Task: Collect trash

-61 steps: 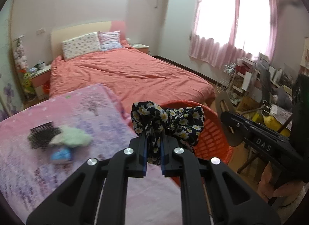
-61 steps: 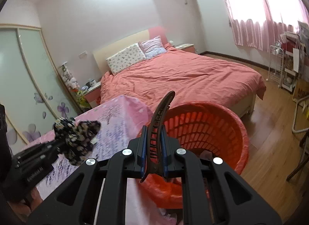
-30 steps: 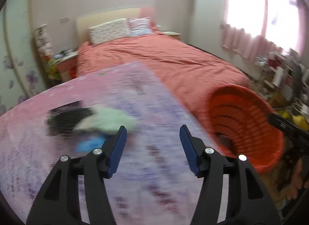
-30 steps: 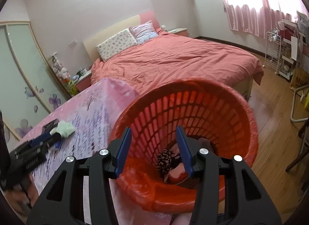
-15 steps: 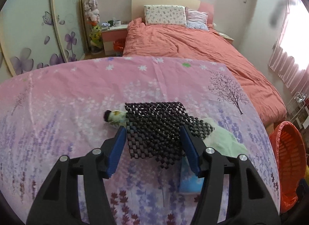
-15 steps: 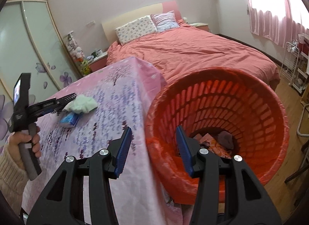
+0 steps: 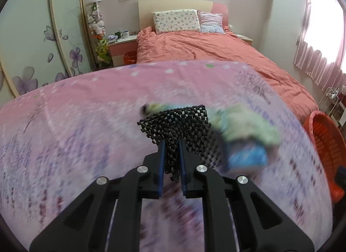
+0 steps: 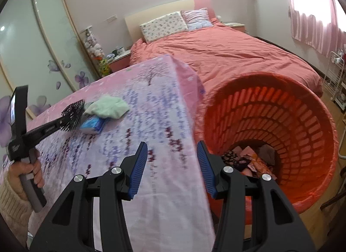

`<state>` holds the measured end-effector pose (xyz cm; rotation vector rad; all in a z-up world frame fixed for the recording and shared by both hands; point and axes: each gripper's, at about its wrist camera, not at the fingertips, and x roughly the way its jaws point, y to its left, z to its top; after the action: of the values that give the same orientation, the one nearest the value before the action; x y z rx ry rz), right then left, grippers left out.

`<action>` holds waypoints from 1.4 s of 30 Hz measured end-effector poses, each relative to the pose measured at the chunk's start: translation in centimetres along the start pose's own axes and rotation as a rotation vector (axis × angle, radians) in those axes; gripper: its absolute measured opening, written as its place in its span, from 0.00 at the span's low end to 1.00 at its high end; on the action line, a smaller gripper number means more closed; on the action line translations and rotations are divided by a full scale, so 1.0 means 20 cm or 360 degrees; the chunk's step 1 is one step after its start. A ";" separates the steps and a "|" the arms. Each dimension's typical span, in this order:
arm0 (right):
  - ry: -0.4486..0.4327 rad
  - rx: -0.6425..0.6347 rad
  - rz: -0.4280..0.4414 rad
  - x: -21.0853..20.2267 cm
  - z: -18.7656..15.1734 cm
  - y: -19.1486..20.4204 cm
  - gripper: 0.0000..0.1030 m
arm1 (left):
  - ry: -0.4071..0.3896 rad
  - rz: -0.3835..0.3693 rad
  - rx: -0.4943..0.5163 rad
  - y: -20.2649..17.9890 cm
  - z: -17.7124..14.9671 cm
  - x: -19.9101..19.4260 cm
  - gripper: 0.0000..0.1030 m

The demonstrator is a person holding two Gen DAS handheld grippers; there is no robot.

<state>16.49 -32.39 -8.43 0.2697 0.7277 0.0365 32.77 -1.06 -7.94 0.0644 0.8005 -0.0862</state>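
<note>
- Black mesh mat (image 7: pixel 177 126) lies on the pink table (image 7: pixel 86 109), pinched by the closed left gripper (image 7: pixel 172 165).
- Right gripper (image 8: pixel 173 165) gapes half-wide, empty, near the orange basket (image 8: pixel 302 122).

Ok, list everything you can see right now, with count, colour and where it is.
black mesh mat: one, black, between the left hand-held gripper's pads
cloth: one, pale green, on the table
packet: one, blue, under the cloth's edge
table cover: one, pink and purple floral
basket: one, orange, beside the table, scraps inside
bed: one, coral cover, two pillows
left hand-held gripper: black, blue pads, shut on the mat
right hand-held gripper: black, blue pads, open, empty
hand: one, holding the left handle
</note>
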 end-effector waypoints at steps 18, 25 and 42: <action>0.0072 -0.0120 0.0096 0.31 0.10 0.47 0.49 | 0.0153 0.0110 -0.0153 0.37 -0.13 0.00 0.37; 0.0069 -0.0115 0.0031 0.53 0.26 0.64 0.49 | 0.0158 0.0124 -0.0151 0.40 -0.12 0.03 0.38; 0.0101 -0.0132 0.0054 0.32 0.07 0.48 0.07 | 0.0158 0.0106 -0.0168 0.41 -0.13 0.02 0.39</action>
<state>22.84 -22.70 -9.10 0.2022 0.7829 0.1076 31.94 7.32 -9.86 -0.0044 0.9001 0.0226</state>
